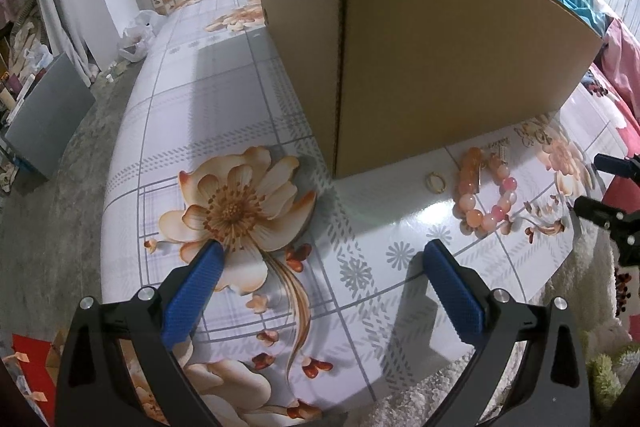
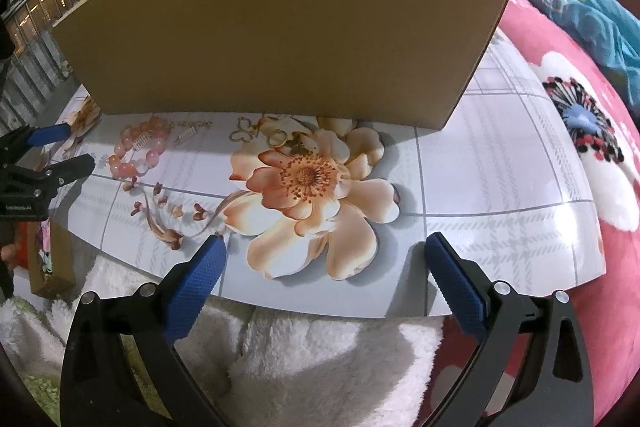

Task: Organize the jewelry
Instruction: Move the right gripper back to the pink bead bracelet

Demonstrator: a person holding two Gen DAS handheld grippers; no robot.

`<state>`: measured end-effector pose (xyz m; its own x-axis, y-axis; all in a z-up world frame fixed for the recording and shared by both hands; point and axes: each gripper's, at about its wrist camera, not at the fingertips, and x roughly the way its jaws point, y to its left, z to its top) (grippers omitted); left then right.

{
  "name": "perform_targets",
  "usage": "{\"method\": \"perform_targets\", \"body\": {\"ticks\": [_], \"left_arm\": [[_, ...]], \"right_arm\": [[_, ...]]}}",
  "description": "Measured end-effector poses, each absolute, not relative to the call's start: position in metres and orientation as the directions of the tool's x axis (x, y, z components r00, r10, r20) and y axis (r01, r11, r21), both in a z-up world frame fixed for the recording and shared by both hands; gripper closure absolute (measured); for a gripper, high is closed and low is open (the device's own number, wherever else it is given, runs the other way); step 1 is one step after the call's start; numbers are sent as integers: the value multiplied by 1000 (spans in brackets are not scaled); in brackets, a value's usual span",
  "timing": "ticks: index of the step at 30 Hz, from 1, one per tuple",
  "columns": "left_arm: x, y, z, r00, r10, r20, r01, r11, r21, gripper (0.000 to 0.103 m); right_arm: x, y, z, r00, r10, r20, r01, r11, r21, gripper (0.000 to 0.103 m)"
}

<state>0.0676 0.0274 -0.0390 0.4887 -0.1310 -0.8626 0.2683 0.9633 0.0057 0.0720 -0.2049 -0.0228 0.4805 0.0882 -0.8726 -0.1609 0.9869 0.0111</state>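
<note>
A pink and orange bead bracelet (image 1: 484,193) lies on the flowered table in front of a tall cardboard box (image 1: 420,39); it also shows in the right wrist view (image 2: 138,151). A gold ring (image 1: 435,182) lies left of it. Small gold pieces (image 2: 256,133) and a gold ring (image 2: 277,137) lie along the box's foot (image 2: 280,27). My left gripper (image 1: 322,259) is open and empty above the table, left of the jewelry. My right gripper (image 2: 324,255) is open and empty at the table's near edge.
The table (image 2: 500,163) has a glossy floral top. A white fluffy rug (image 2: 312,363) lies below its near edge. A pink floral blanket (image 2: 608,187) is at the right. A grey panel (image 1: 44,123) leans on the floor at the left.
</note>
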Motion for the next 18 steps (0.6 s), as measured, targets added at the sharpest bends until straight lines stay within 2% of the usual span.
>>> {"method": "perform_targets", "body": {"ticks": [5,9,14,15,18], "left_arm": [[68,27,-40,499,-135,-856,270,963,6,4],[68,27,-40,505,-140,-852,275,961,6,4],[67,28,-40,518,-144,-843,276,961,6,4],[66,28,-40,519,-144,-842,276,961,6,4],[65,28,-41,523,-145,-840,277,961,6,4]], "right_arm": [[72,-230,14,599,195,-777,-117,981,156,8],[80,-242,26,613,272,-742,-109,959,261,9],[95,-224,20,544,411,-732,-143,905,401,33],[97,-221,18,529,438,-727,-149,891,429,41],[107,-207,13,482,521,-704,-163,843,513,53]]}}
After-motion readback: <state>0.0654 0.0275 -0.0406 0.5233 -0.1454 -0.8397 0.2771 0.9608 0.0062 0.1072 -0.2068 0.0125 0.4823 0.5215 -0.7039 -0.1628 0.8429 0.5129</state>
